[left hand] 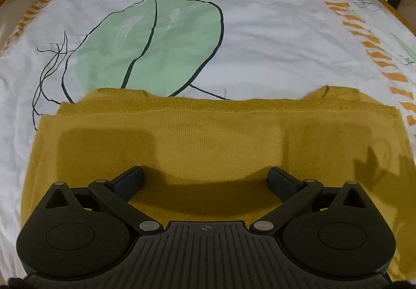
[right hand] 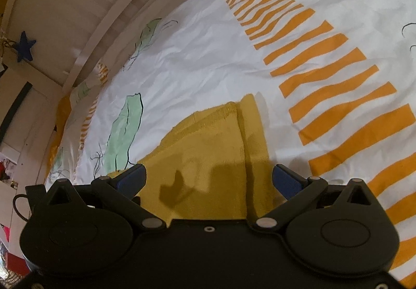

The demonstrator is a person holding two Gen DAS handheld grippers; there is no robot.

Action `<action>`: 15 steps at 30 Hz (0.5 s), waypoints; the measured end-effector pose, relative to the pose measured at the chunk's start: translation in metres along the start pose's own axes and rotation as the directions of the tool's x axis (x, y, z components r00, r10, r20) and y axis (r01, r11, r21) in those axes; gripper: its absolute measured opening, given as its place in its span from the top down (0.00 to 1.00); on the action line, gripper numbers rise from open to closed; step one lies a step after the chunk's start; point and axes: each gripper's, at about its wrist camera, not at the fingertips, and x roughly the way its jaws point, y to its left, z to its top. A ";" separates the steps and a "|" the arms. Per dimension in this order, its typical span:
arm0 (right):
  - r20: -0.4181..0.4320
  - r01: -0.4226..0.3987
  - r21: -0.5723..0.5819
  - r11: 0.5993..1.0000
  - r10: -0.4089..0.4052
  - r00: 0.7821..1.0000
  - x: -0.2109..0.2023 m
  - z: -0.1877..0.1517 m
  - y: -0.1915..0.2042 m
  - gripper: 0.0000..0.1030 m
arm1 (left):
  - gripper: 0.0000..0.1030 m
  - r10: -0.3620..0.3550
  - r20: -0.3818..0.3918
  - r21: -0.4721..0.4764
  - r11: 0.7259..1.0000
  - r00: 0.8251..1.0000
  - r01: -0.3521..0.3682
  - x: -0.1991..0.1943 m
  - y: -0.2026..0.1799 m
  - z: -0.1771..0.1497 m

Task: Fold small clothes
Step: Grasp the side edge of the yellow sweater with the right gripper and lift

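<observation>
No brand, label or readable writing shows in either view; the only marks are printed patterns on the bed cover [left hand: 260, 36]: a large green leaf [left hand: 161, 47] outlined in dark ink, thin black scribbled lines, and bands of orange stripes [right hand: 338, 96] running along it.

The left gripper [left hand: 206, 175] hovers low over the mustard-yellow knitted garment [left hand: 208, 138], pointing across it toward the leaf print; its jaws stand wide apart with nothing between them, the dark fingertips [left hand: 132, 177] just above the cloth, and its shadow falls on the knit right beneath it.

The right gripper [right hand: 209, 177] is tilted, looking along the garment [right hand: 208, 148] toward a wooden bed frame [right hand: 109, 2] at the cover's far edge; its jaws are also spread wide and hold nothing, the blue pads [right hand: 132, 178] sitting on either side of the cloth's fold line; whether they touch the fabric cannot be told.

The garment lies flat on the white cover, near the edge closest to the grippers, already doubled over; in the left view a glittery ribbed band runs along its far edge, with two small humps of cloth poking out behind it; in the right view one layer overlaps another along a straight seam-like crease, and the far corner tapers to a point just short of the orange stripes.

A blue star [right hand: 24, 47] hangs on the pale wall beyond the frame.
</observation>
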 end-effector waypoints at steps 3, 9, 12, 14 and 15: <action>-0.038 0.000 -0.006 1.000 0.000 0.999 0.006 0.000 -0.002 0.00 | 0.00 -0.001 -0.005 0.007 1.000 1.000 0.001 0.000 0.000 0.001; -0.095 -0.005 -0.021 1.000 0.003 0.995 0.015 -0.002 -0.006 0.00 | 0.00 -0.006 -0.001 0.004 1.000 1.000 0.006 0.003 0.001 0.000; -0.104 -0.027 0.004 1.000 0.027 0.994 0.014 -0.002 -0.010 0.00 | 0.00 -0.009 0.000 0.006 1.000 1.000 0.009 0.005 0.001 0.000; -0.129 -0.064 0.045 0.997 0.069 0.989 0.016 -0.002 -0.017 0.00 | 0.00 -0.011 -0.001 0.006 1.000 1.000 0.011 0.005 0.001 0.001; -0.146 -0.086 0.065 0.994 0.095 0.985 0.018 -0.003 -0.020 0.00 | 0.00 -0.011 -0.001 0.006 1.000 1.000 0.011 0.005 0.001 0.001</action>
